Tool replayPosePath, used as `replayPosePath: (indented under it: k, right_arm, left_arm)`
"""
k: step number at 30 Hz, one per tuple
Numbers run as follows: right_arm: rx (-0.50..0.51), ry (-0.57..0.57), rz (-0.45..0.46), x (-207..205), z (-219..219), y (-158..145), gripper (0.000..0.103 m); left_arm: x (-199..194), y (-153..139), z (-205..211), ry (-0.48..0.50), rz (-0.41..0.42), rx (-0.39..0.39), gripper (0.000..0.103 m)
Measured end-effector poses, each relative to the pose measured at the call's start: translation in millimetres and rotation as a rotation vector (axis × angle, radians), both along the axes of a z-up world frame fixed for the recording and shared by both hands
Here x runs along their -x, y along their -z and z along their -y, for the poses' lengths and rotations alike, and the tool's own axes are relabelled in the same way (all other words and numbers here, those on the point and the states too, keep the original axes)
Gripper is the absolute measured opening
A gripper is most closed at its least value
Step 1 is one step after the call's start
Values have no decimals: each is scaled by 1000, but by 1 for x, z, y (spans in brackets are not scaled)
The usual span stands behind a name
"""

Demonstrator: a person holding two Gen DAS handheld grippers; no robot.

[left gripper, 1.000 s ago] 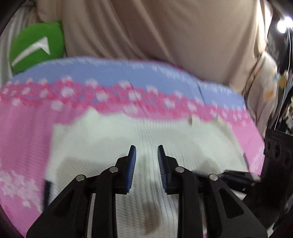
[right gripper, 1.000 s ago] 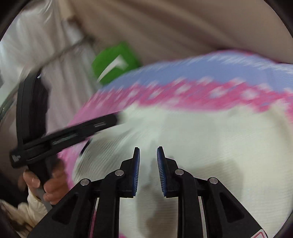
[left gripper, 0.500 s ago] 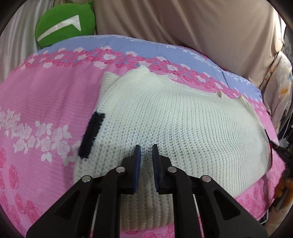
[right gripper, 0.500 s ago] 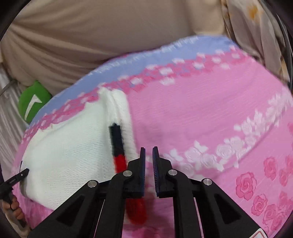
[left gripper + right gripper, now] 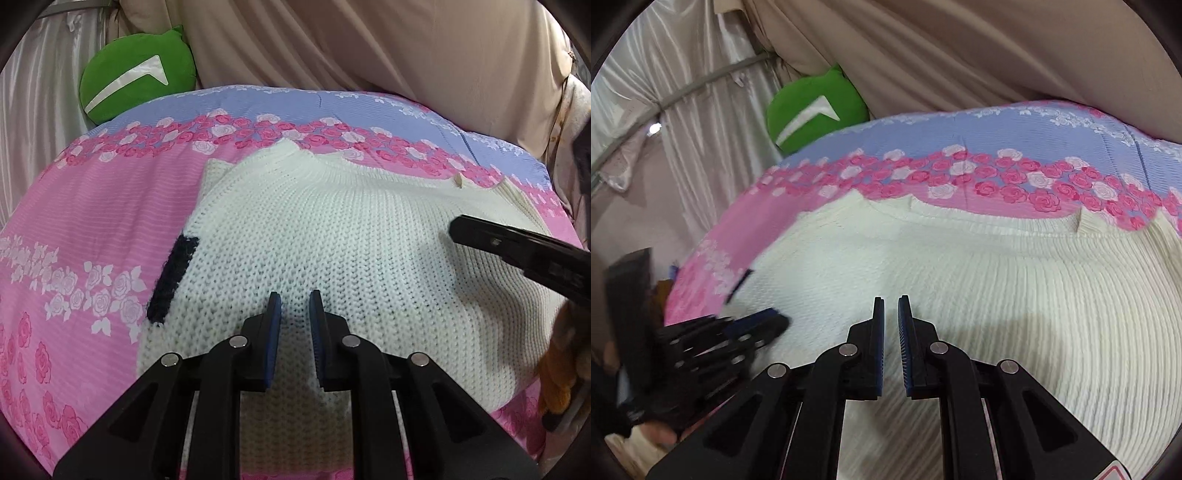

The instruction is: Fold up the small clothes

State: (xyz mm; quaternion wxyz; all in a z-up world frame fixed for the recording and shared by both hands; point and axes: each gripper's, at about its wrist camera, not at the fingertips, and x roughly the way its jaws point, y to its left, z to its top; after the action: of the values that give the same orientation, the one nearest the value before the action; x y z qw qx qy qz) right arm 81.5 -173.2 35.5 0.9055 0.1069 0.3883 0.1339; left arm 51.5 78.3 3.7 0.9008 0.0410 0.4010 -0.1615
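Note:
A cream knit sweater (image 5: 351, 240) lies folded flat on a pink and blue flowered bed cover (image 5: 85, 221), with a dark knit stripe (image 5: 173, 277) at its left edge. It also shows in the right wrist view (image 5: 997, 280). My left gripper (image 5: 295, 301) hovers over the sweater's near part, jaws a little apart and empty. My right gripper (image 5: 891, 302) hovers over the sweater too, jaws nearly closed with a narrow gap and empty. The right gripper shows in the left wrist view (image 5: 517, 251) and the left gripper in the right wrist view (image 5: 738, 332).
A green round cushion (image 5: 136, 74) lies at the far left corner of the bed. Beige curtains (image 5: 369, 44) hang behind the bed and white satin drapes (image 5: 665, 92) stand at the left. The bed cover (image 5: 1034, 140) reaches the far edge.
The right gripper has swung back left from the bed's right side to over the sweater. The left gripper has opened slightly and stayed over the sweater's near edge.

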Motion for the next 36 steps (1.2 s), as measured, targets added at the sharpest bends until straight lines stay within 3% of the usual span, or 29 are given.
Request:
replayPosePath:
  k: [3,10,12,15,17,19,22,25,27,28,29,30,32,34,36]
  right_arm:
    - [-40,99,-27,4,44,10,0]
    - [-188,427,-22,64,182,28,0]
    - [-250,453,-10,79,201,31,0]
    - [-210,473,6,87,199,23,1]
    - [-188,479,46,89,194,7,17]
    - [-155,484,103,86,190,-14,53]
    - [-113,489,142,67,192,-33,61]
    - [-109,446,84,28,194,-25,67]
    - [-45,447,-5,2,190,-5,64]
    - [-4,461,-38,-5,188,4,41]
    - [34,473,-46,-6,184,7,24]
    - [-2,444,-10,0,183,3,11]
    - [-146,378,145,24,185,-17,10]
    - [-149,381,260,40,190,-33,10]
    - [-126,442,193,31,205,-24,9]
  left_arm:
    - [-1,0,-1,4,-2,7,15]
    - [-3,2,-2,18,1,16,15]
    - [-3,3,-2,20,8,9,15]
    - [-2,-1,0,17,11,-1,15]
    - [-4,-12,-4,18,10,34,17]
    - [-14,-32,-13,5,41,91,37]
    - [-44,-52,-20,-23,67,157,55]
    - [-94,-42,-14,-40,-29,215,57]
    - [-116,-24,-7,-61,-108,226,50]
    - [-123,-17,-3,-66,-122,214,34]
    - [-124,-13,-1,-81,-112,186,22]
    - [-123,-11,-1,-107,-94,157,2]
    - [-115,-16,-9,-101,-51,203,0]
    - [-113,-23,-16,-134,8,199,0]
    - [-122,-15,-18,-176,8,157,0]
